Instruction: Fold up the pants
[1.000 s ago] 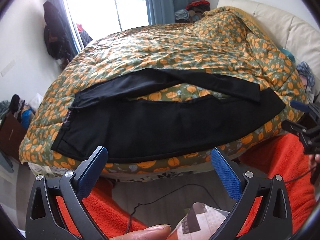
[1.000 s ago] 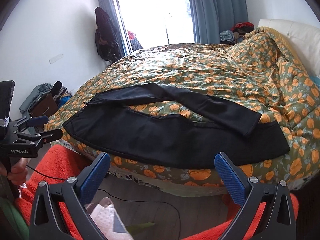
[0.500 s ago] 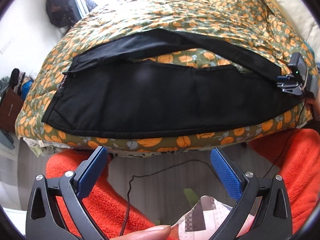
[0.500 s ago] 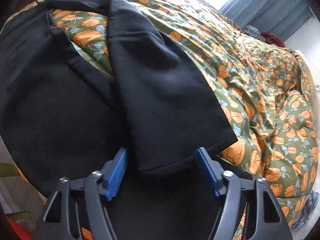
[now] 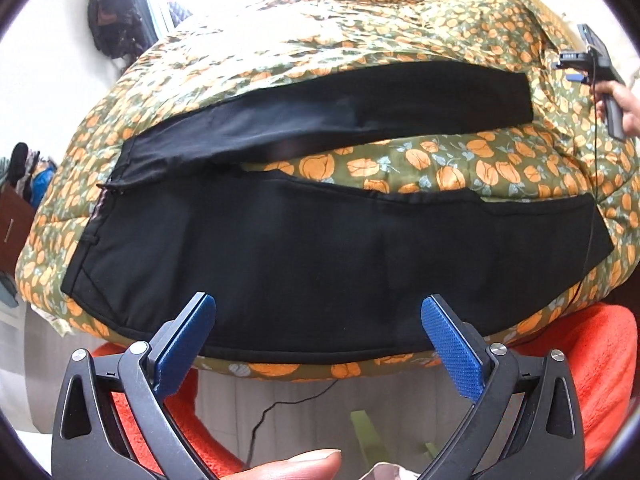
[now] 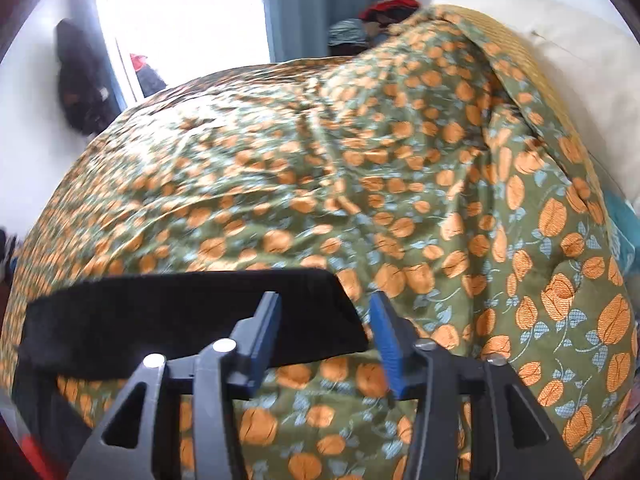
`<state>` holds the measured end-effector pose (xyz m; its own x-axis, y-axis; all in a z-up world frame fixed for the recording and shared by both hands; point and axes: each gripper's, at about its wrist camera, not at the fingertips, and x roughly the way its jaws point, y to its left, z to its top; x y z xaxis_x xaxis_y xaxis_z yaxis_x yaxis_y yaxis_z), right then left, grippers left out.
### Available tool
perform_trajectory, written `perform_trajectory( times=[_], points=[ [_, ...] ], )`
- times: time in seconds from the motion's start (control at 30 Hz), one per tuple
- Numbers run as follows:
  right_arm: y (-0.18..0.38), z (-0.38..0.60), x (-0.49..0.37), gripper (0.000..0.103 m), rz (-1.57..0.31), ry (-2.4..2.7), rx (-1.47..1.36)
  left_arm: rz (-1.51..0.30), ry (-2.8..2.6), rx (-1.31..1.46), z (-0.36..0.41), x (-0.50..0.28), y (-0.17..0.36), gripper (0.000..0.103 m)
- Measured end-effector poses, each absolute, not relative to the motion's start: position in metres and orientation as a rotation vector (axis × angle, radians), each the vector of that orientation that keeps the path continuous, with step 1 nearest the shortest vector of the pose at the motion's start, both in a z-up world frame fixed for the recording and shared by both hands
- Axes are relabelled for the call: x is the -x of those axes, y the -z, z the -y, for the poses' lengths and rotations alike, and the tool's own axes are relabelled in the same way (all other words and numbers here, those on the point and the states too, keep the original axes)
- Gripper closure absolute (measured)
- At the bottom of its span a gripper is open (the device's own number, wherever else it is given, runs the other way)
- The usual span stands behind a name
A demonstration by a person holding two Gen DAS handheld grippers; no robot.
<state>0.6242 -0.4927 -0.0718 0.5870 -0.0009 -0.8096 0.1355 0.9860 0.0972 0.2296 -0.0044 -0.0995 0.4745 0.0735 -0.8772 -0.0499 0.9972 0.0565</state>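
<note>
Black pants [image 5: 304,256] lie spread across the bed with both legs running to the right, the far leg [image 5: 360,108] apart from the near one. My left gripper [image 5: 316,316] is open and empty, hovering over the near edge of the pants. My right gripper [image 6: 324,312] is open, its fingers set around the hem end of the far leg [image 6: 192,312], not closed on it. The right gripper also shows in the left wrist view [image 5: 596,68], held by a hand at the far right.
The bed has a green quilt with orange pumpkins [image 6: 360,168]. An orange fuzzy blanket [image 5: 580,352] lies below the bed's front edge. A black cable [image 5: 280,404] runs over the floor. A white headboard [image 6: 580,68] stands at the right; a window and curtains are behind.
My left gripper moved forward to the near edge of the pants. My right gripper swung to the hem of the far leg and narrowed its opening.
</note>
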Motion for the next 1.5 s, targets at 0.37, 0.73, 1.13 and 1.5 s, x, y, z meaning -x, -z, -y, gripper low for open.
perform_trajectory(
  times=[0.37, 0.73, 1.13, 1.5],
  points=[
    [0.238, 0.530, -0.600, 0.052, -0.932, -0.053, -0.898, -1.154, -0.067, -0.045, 0.020, -0.249, 0.130, 0.000],
    [0.234, 0.508, -0.650, 0.092, -1.013, 0.050, -0.613, -1.221, -0.082, -0.049, 0.025, -0.262, 0.152, 0.000],
    [0.190, 0.538, -0.511, 0.039, -0.975, -0.055, -0.589, -1.121, -0.113, -0.023, -0.002, -0.304, 0.167, 0.000],
    [0.199, 0.557, -0.332, 0.030, -1.157, -0.172, -0.387, -1.193, -0.133, -0.062, -0.002, -0.316, 0.214, 0.000]
  ],
)
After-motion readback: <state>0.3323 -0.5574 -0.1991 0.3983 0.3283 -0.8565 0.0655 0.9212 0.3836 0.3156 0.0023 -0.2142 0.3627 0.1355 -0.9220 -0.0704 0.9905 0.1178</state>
